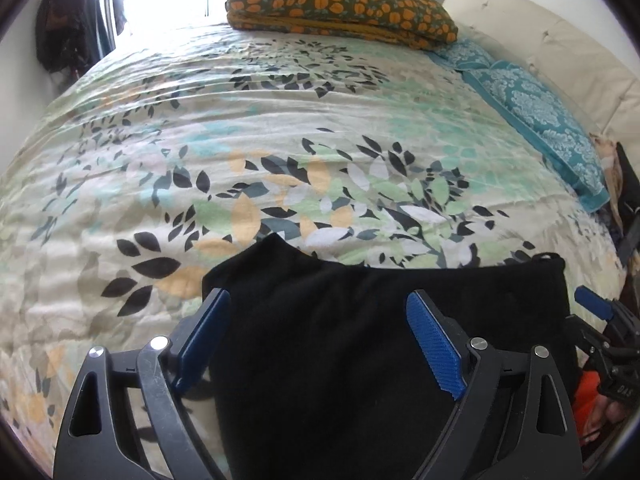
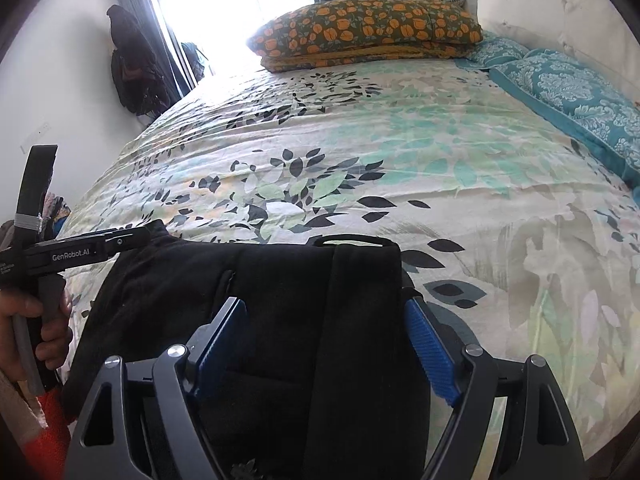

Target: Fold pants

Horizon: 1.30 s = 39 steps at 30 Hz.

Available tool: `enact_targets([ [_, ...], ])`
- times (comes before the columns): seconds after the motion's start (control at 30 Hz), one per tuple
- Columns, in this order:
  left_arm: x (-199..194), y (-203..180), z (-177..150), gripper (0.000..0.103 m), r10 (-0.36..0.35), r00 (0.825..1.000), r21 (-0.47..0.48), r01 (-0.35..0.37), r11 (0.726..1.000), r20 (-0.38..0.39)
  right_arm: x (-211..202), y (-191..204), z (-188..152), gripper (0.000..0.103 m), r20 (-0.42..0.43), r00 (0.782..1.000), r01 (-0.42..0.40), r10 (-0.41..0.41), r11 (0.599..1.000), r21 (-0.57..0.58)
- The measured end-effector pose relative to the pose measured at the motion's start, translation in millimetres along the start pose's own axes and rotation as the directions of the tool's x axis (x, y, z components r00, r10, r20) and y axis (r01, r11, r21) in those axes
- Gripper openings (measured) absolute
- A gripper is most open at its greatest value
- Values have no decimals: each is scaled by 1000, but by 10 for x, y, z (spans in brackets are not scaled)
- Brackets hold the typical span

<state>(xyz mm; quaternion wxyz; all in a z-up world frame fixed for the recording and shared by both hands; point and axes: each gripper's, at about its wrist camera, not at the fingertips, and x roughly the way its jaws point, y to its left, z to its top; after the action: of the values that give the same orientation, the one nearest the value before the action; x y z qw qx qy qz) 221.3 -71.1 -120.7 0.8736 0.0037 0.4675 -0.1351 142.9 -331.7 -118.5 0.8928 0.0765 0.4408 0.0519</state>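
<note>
The black pants (image 1: 360,340) lie folded on the near edge of the bed, on a leaf-print bedspread (image 1: 240,140) that fills most of both views. In the left wrist view the left gripper (image 1: 320,320) hangs over the pants with its blue fingers (image 1: 434,348) spread wide apart; the dark cloth lies below and between them, and nothing is pinched. At about 3 o'clock in that view, one blue finger of the other tool shows at the frame's edge. In the right wrist view the right gripper (image 2: 326,328) also stands with its jaws well apart over the pants, near a belt loop (image 2: 352,240) at the cloth's far edge; the fingers do not press on the fabric. At 9 o'clock there, a hand (image 2: 24,328) holds the handle of the left tool. Toward 12 o'clock an orange-flowered pillow (image 2: 368,32) rests on the bedspread, and at 2 o'clock a teal patterned pillow (image 2: 572,96) lies beside a cream headboard (image 2: 552,8).
</note>
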Motion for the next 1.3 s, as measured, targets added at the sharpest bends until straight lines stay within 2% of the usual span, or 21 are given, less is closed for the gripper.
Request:
enact_targets([
  [0.1,-250,-133,-325,91,-16,1000,65,16,998,-6,-287,106,-109,81,-41,999,-9,9,1000,4],
  [0.23,-449,-327,-829,91,-7,1000,158,8,987,-11,-516,312,-455,81,-102,994,-26,29,999,28],
  [0.27,-457,-362,-946,91,5,1000,172,-2,985,-14,-514,346,-555,81,-128,992,-18,22,999,30],
  [0.33,-344,-414,-1125,91,13,998,199,0,980,-67,-407,329,-762,82,-214,977,29,-16,998,56],
  [0.37,-293,-426,-1182,91,21,997,205,-7,979,-67,-332,296,-838,83,-259,965,51,-32,997,66],
  [0.4,-302,-419,-1205,92,27,999,205,-18,979,-41,-296,250,-856,89,-273,961,56,-33,995,77],
  [0.43,-327,-425,-1177,92,31,999,203,-22,979,-39,-299,204,-845,89,-269,962,78,-51,993,90],
  [0.5,-416,-427,-1086,91,37,998,192,-26,981,-54,-386,90,-814,89,-241,970,74,-35,985,156],
  [0.57,-586,-399,-1021,91,46,999,183,-45,982,-4,-601,44,-792,89,-163,985,96,-65,977,190],
  [0.63,-679,-342,-989,91,59,998,168,-61,984,15,-830,50,-788,89,-69,993,106,-94,974,199],
  [0.77,-709,-195,-1016,91,73,997,120,-72,990,-2,-1033,116,-760,89,20,990,135,-141,971,195],
  [0.93,-744,-91,-1063,91,104,995,102,-102,990,-11,-971,232,-745,89,7,984,174,-178,972,158],
  [1.3,-731,-12,-1064,91,138,990,77,-135,988,-28,-863,366,-788,89,-7,981,192,-192,978,82],
])
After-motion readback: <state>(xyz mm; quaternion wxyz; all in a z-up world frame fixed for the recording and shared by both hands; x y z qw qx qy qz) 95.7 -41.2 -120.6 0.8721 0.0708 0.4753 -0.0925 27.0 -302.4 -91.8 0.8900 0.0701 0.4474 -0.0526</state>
